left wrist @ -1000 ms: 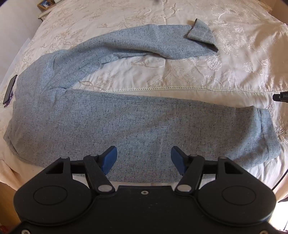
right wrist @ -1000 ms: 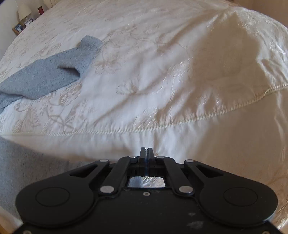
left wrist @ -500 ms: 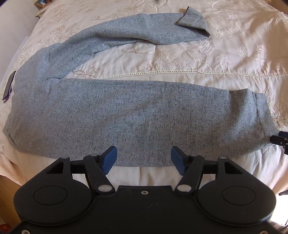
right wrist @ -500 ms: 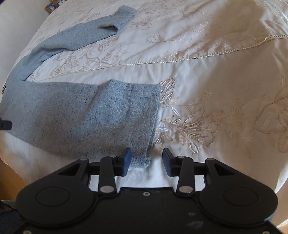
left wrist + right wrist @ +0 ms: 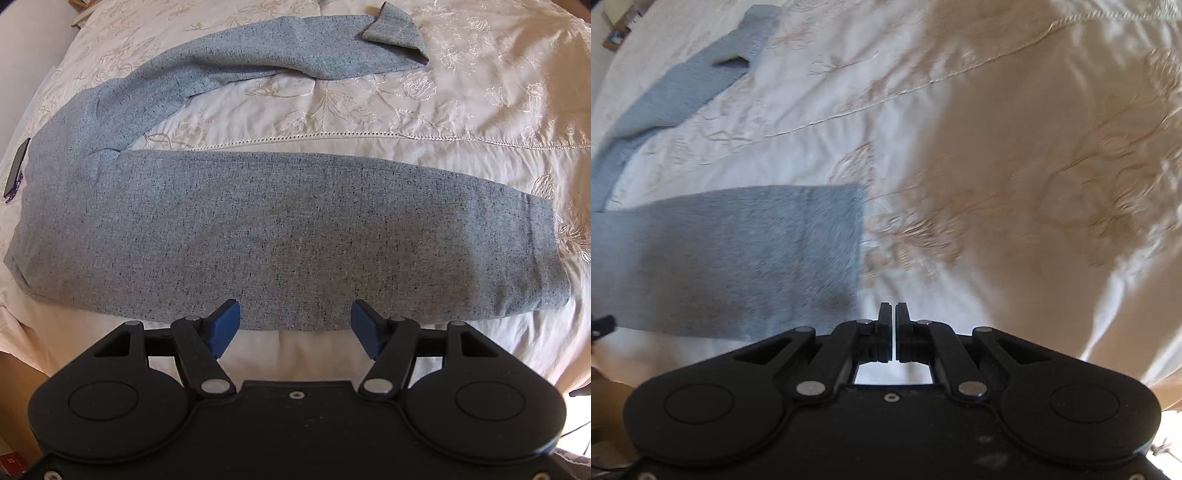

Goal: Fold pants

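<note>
Half a second ago the right gripper (image 5: 894, 314) had its fingers spread at the near leg's cuff; now they are clenched together on nothing, just right of that cuff (image 5: 857, 254), and its view is smeared by motion. The left gripper (image 5: 295, 326) has barely shifted: its blue pads (image 5: 223, 326) stand released, wide apart, hovering at the near edge of the pants (image 5: 258, 236) without gripping them.

These grey flecked pants lie across the embroidered bedspread (image 5: 480, 110), waist to the left beside a dark phone (image 5: 14, 168), legs running right. The near leg lies flat and smooth. Its partner, the far leg (image 5: 280, 62), splays away toward the far side, with its cuff (image 5: 393, 31) flipped over on itself.

The step in hand looks like laying one leg on the other. To do it well, the flipped far cuff probably needs flattening first, or the kink gets folded in. Pinching a leg at cuff and mid-length together should keep it from sagging, and the pads must take both cloth layers but not the bedspread beneath. Matching cuff to cuff and seam to seam before release would keep later folds square. The near edge lies close to the mattress edge, so dragging toward the holder risks the cloth sliding off.
</note>
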